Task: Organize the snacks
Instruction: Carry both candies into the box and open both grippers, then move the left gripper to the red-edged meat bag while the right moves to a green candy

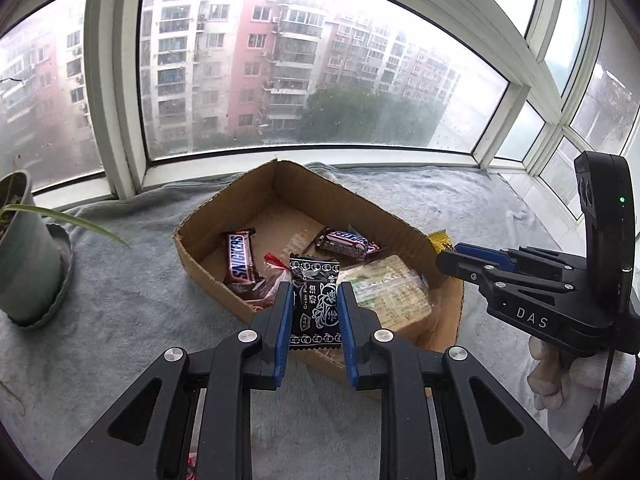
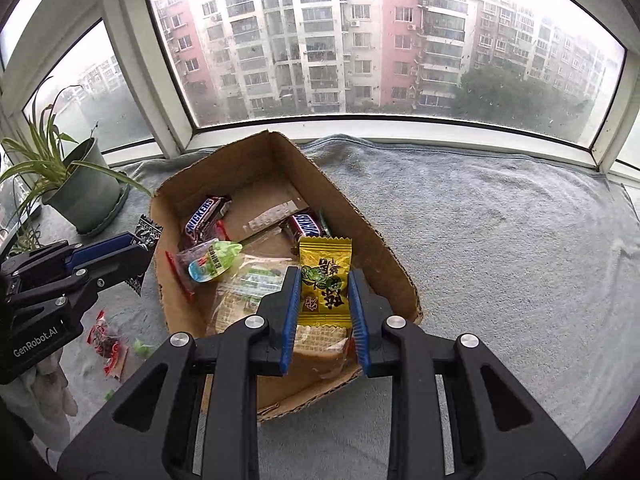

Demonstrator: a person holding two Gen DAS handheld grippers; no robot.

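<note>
Left gripper [image 1: 314, 312] is clamped on a black candy packet [image 1: 314, 300] just over the near wall of the cardboard box [image 2: 200, 176]; right gripper [image 2: 325, 304] pinches a yellow candy packet [image 2: 325, 280] above the box's near end. Inside already lie two Snickers bars [image 2: 204, 216], a wafer pack [image 1: 384, 292] and a jelly cup [image 2: 214, 260]. Well along, I judge: both held packets remain to be dropped in, and a red wrapper [image 2: 106, 340] waits on the grey towel [image 2: 500, 220] beside the box's left wall.

Snacks [image 2: 208, 216] in box [image 2: 384, 248]; plant [image 2: 86, 192] left
</note>
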